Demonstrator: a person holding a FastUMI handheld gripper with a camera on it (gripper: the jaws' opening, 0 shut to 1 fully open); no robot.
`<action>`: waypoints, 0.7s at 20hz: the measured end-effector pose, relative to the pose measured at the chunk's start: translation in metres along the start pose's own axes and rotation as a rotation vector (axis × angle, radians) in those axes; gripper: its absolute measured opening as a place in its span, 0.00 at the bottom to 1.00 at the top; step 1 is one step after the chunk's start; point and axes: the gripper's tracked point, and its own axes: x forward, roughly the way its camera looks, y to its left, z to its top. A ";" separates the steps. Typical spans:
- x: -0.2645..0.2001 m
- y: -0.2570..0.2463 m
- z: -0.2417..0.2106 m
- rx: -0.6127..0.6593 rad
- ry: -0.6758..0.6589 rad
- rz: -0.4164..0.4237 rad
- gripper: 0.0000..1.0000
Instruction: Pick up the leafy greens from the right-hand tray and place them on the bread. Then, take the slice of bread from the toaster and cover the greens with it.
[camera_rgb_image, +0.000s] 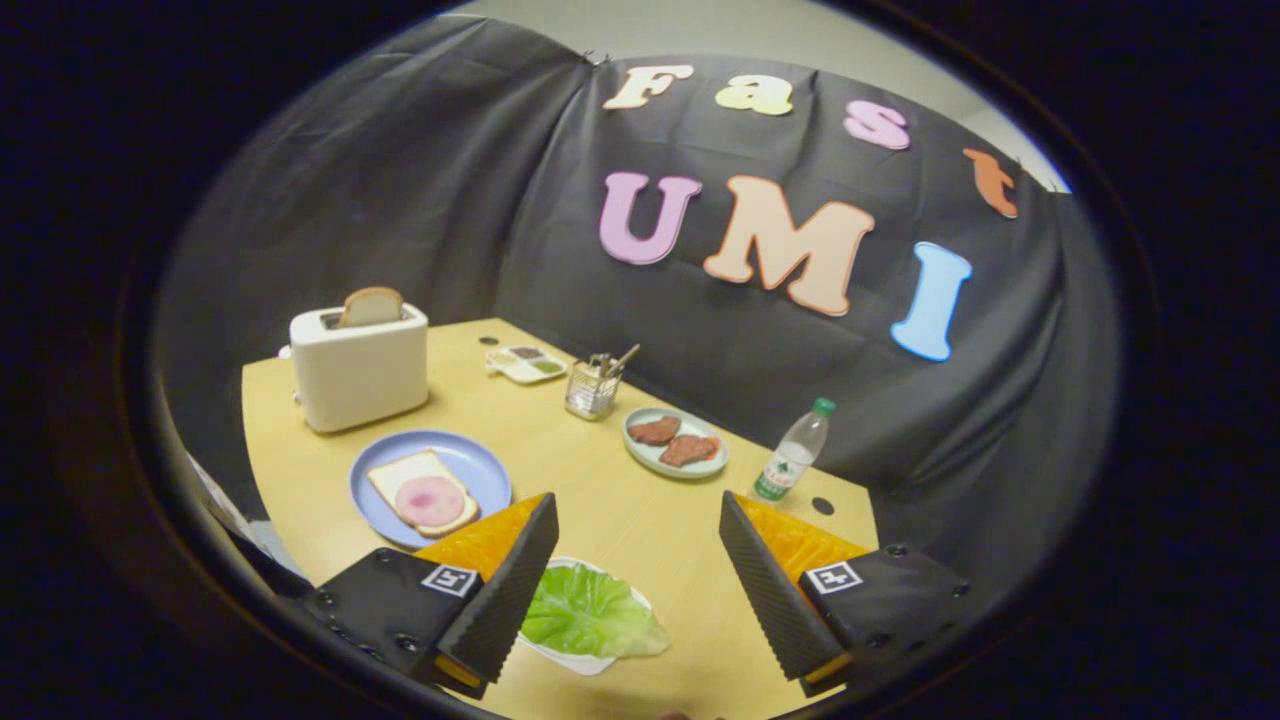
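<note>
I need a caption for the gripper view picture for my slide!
Open gripper hovering over leafy greens on a white tray, with bread on a blue plate beyond and toaster behind.

Table (620, 520): pale yellow wood grain. Toaster (358, 370), upper left: cream-white, w/ tan-crusted bread slice (371, 306) in slot. Plate (470, 462), lower left: light blue; bread (415, 478) white w/ pink round slice (430, 500). Leafy greens (588, 612), bottom ctr: bright green on white tray (575, 660). Small plate (645, 455), ctr: pale green, red-brown meat (672, 440). Bottle (793, 450), right: clear, green cap.
</note>
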 end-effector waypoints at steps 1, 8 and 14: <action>0.007 0.004 -0.010 -0.014 0.024 0.028 1.00; 0.045 0.022 -0.082 -0.076 0.184 0.204 0.99; 0.058 0.029 -0.128 -0.091 0.302 0.295 0.99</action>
